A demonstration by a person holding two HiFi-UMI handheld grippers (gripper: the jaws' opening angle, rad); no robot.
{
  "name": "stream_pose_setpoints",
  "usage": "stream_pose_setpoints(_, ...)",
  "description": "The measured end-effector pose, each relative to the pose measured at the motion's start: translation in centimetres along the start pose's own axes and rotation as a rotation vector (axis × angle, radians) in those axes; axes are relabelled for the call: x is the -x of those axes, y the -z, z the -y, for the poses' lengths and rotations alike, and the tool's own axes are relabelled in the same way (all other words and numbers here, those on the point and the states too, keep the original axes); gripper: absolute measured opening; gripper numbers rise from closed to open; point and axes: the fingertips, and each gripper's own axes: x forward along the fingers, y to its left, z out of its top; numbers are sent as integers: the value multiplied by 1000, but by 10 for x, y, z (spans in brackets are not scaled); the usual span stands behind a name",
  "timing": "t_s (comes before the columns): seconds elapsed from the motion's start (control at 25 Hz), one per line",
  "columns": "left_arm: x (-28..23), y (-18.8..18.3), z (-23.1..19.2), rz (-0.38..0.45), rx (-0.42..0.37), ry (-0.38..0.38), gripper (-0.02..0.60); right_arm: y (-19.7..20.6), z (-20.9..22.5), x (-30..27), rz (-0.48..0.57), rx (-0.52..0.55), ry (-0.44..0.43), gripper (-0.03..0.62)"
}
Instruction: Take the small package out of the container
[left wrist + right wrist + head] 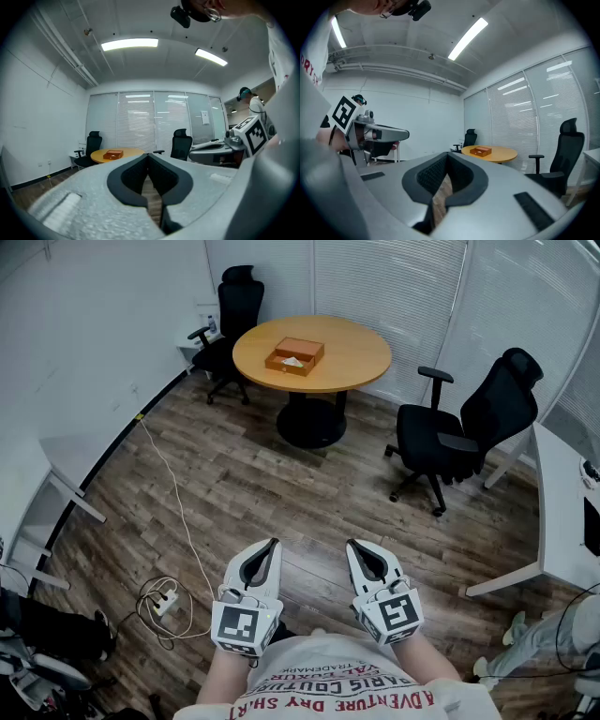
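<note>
Far across the room a brown open box, the container (294, 356), lies on a round wooden table (352, 362). Something small and white, the package (292, 362), shows inside it. Both grippers are held close to the person's body, level and side by side, pointing toward the table from a distance. My left gripper (273, 544) is shut with nothing between its jaws, and so is my right gripper (352, 546). The container (113, 154) appears small above the closed jaws in the left gripper view, and the container (480, 151) likewise in the right gripper view.
A black office chair (457, 432) stands right of the table and another chair (230, 322) behind it at the left. A white desk (562, 512) runs along the right. A power strip with its cable (164, 598) lies on the wooden floor at the left.
</note>
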Motion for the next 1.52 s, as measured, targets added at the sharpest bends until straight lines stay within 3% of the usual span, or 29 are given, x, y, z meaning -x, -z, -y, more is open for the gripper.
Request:
stream_pose_setpoints(0.56, -6, 17, -11, -39, 28, 9, 8, 18, -11, -12, -46, -56, -38, 6)
stream_pose_setpoints(0.84, -9, 30, -24, -68, 7, 15, 8, 31, -10, -30, -71, -68, -38, 6)
stream_pose_setpoints(1.16, -36, 39, -104, -66, 26, -31, 8, 40, -13, -106, -92, -84, -32, 6)
stream_pose_setpoints(1.36, -82, 41, -161, -87, 47, -14, 8, 36, -5, -175, -125, -131, -28, 6)
stream_pose_setpoints(1.52, -125, 34, -218, -79, 58, 13, 8, 19, 2, -236, -129, -101, 1, 6)
